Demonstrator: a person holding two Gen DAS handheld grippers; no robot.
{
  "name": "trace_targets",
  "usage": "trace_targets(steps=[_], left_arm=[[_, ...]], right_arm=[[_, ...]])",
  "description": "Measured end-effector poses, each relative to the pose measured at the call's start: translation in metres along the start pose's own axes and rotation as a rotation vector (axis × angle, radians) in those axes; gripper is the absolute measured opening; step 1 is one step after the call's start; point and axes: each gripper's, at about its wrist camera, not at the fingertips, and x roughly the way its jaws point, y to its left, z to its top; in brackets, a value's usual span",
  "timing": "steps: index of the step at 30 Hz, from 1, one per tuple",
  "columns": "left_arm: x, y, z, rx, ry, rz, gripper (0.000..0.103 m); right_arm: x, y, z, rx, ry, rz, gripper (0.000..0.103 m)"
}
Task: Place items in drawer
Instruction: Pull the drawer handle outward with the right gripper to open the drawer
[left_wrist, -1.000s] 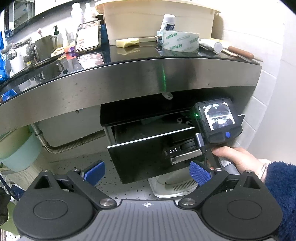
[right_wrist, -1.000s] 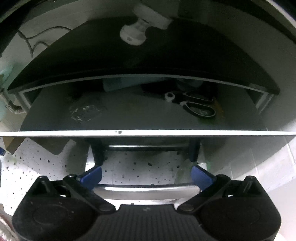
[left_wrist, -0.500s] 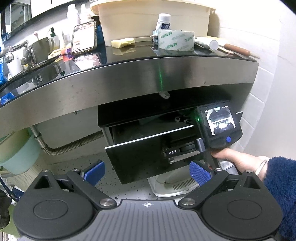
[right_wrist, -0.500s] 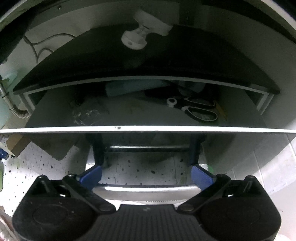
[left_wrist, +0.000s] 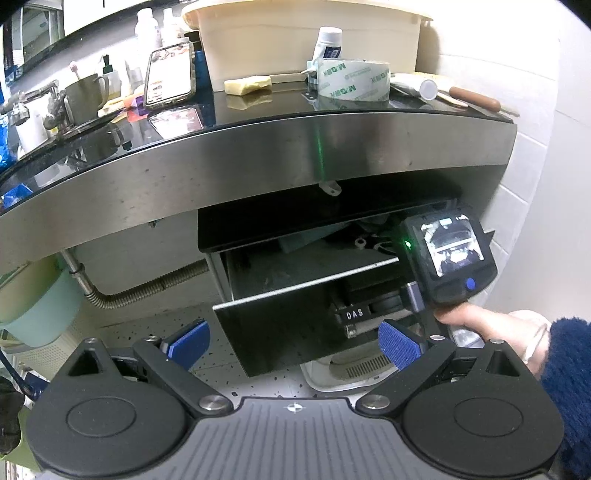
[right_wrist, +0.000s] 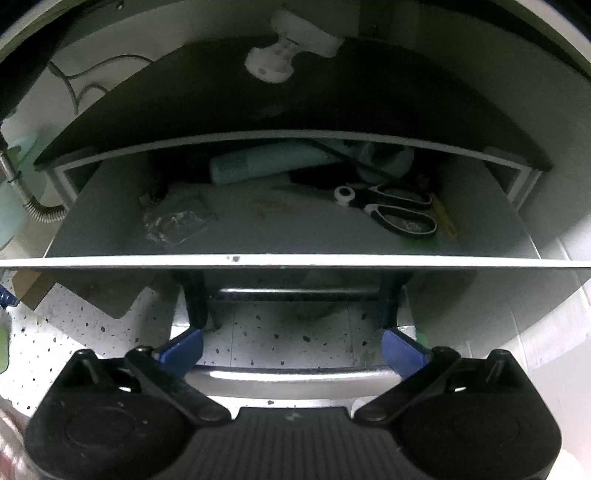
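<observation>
A black-fronted drawer (left_wrist: 284, 325) under the steel counter stands partly pulled out. My right gripper (right_wrist: 291, 350) is open, its blue pads (right_wrist: 183, 349) on either side of the drawer's chrome handle (right_wrist: 291, 376). A hand (left_wrist: 480, 321) holds it in the left wrist view. Inside the drawer (right_wrist: 295, 260) lie black-handled scissors (right_wrist: 399, 212), a pale blue bottle (right_wrist: 266, 166) and a crumpled clear bag (right_wrist: 173, 221). My left gripper (left_wrist: 293, 341) hangs open and empty, in front of and below the drawer. On the counter sit a tape roll (left_wrist: 354, 83), a white tube (left_wrist: 413, 85) and a small bottle (left_wrist: 327, 42).
A beige tub (left_wrist: 306, 37), a phone (left_wrist: 170, 72), a yellow block (left_wrist: 247, 85) and a wood-handled tool (left_wrist: 474, 98) are also on the counter (left_wrist: 258, 155). A flexible metal pipe (left_wrist: 147, 290) runs left of the drawer. A tiled wall (left_wrist: 524, 184) closes the right side. Speckled floor lies below.
The drawer has slid further out, pulled by its handle, so the scissors and bottle inside show more fully. My left gripper stayed open and drew slightly nearer.
</observation>
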Motion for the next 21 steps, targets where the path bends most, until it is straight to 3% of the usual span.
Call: trace_targets(steps=[21], left_arm=[[0.000,0.000,0.001,0.000,0.018,0.009,0.099]], right_arm=[[0.006,0.002,0.005,0.004,0.036,0.001,0.103]])
